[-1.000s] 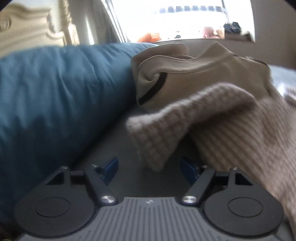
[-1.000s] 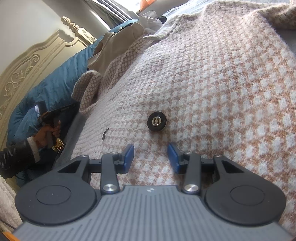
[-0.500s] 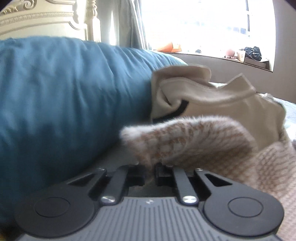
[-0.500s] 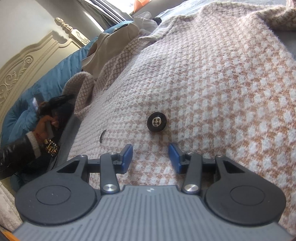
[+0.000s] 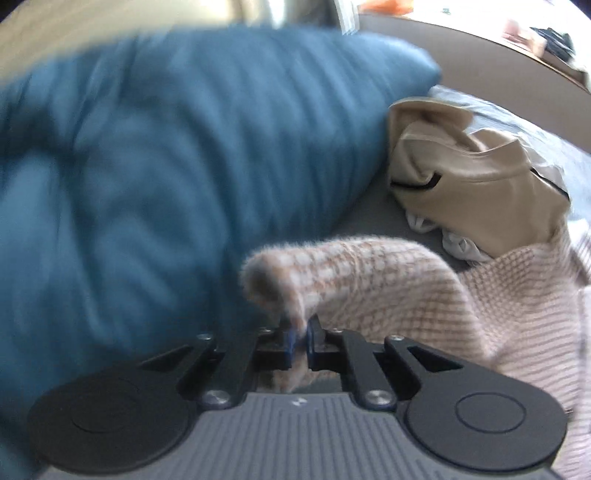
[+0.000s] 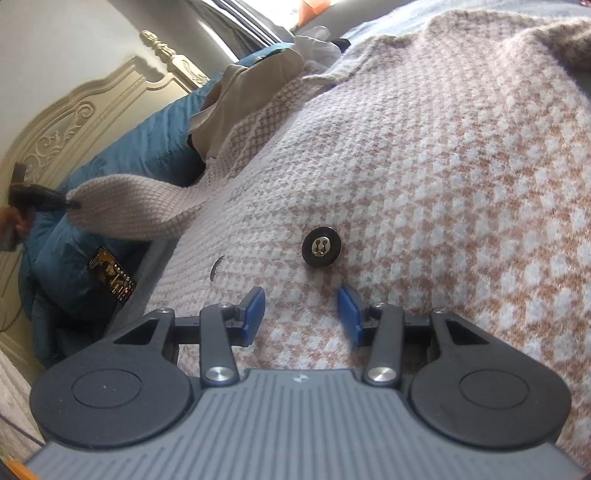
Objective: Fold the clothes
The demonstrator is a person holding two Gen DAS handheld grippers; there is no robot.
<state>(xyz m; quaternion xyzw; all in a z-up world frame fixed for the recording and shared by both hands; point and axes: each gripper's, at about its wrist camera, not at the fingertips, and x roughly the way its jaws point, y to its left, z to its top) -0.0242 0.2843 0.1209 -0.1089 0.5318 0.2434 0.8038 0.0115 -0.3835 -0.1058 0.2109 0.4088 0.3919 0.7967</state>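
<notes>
Pinching the sleeve (image 5: 354, 266) end, your left gripper (image 5: 300, 338) has its jaws clenched on the knit, holding it raised off the bed beside the blue duvet (image 5: 177, 177). Your right gripper (image 6: 302, 314) hovers with jaws released, nothing between them, just near of the black button (image 6: 322, 250) on the checked cardigan (image 6: 443, 184), spread flat across the bed.

Daylight came from a blown-out window (image 5: 461, 14) at top; left wrist view was motion-blurred, blue duvet (image 5: 166, 166) smeared; right wrist view was sharp, evenly lit, fisheye-bent with dark corners
</notes>
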